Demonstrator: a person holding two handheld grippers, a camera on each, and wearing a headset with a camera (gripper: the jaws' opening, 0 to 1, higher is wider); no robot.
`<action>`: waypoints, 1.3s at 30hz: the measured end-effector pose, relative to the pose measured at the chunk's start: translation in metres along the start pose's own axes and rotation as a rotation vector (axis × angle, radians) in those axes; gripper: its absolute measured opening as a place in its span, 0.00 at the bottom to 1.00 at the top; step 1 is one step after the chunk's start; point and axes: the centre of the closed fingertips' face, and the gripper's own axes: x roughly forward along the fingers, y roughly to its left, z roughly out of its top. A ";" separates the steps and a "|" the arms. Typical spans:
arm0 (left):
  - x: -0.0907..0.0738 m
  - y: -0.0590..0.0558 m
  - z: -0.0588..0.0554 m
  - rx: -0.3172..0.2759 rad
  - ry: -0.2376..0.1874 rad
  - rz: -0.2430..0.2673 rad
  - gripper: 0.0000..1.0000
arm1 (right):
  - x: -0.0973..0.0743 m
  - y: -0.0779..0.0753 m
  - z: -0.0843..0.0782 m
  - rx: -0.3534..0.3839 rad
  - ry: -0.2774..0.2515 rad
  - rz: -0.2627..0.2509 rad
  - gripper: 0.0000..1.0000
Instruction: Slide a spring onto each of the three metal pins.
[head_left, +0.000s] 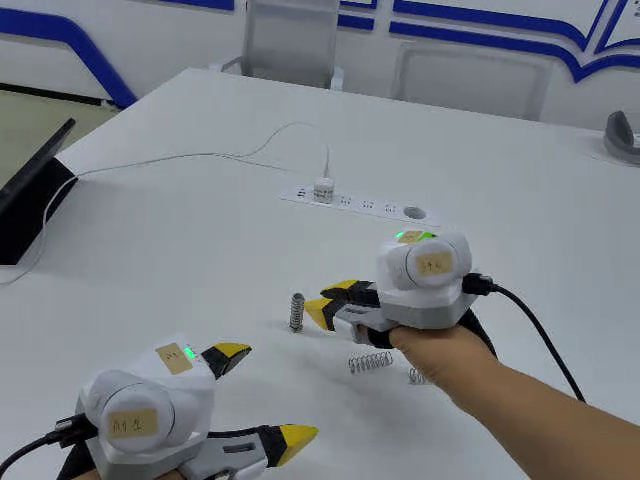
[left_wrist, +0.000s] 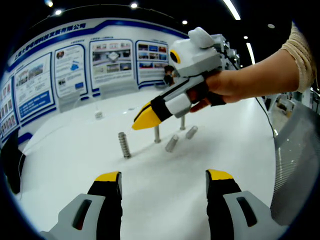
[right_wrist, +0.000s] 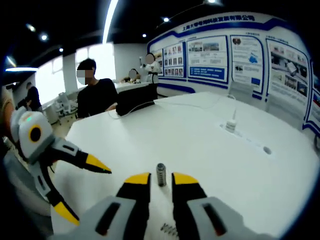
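A metal pin wearing a spring (head_left: 297, 312) stands upright on the white table (head_left: 180, 250). My right gripper (head_left: 332, 299) hovers just right of it, its jaws a narrow gap apart and holding nothing; the same sprung pin (right_wrist: 161, 174) shows just beyond its tips. Two bare pins (left_wrist: 157, 134) (left_wrist: 182, 122) stand behind the right gripper (left_wrist: 145, 116). One loose spring (head_left: 371, 361) lies under the hand, and a second spring (head_left: 418, 376) is partly hidden by it. My left gripper (head_left: 263, 393) is wide open and empty, near the front edge.
A white power strip (head_left: 350, 200) with a plugged charger and cable lies mid-table. A black screen (head_left: 30, 190) sits at the left edge. Grey chairs (head_left: 290, 40) line the far side. People (right_wrist: 95, 95) sit at another table.
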 end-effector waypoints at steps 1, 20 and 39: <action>0.000 0.000 0.000 0.002 0.001 0.000 0.69 | -0.004 -0.001 0.000 0.003 -0.006 -0.003 0.18; 0.027 -0.003 0.013 0.068 0.009 -0.027 0.65 | -0.083 -0.015 0.000 0.032 -0.112 -0.090 0.19; 0.088 -0.008 0.021 0.145 0.071 -0.078 0.54 | -0.122 -0.032 -0.021 0.128 -0.149 -0.192 0.19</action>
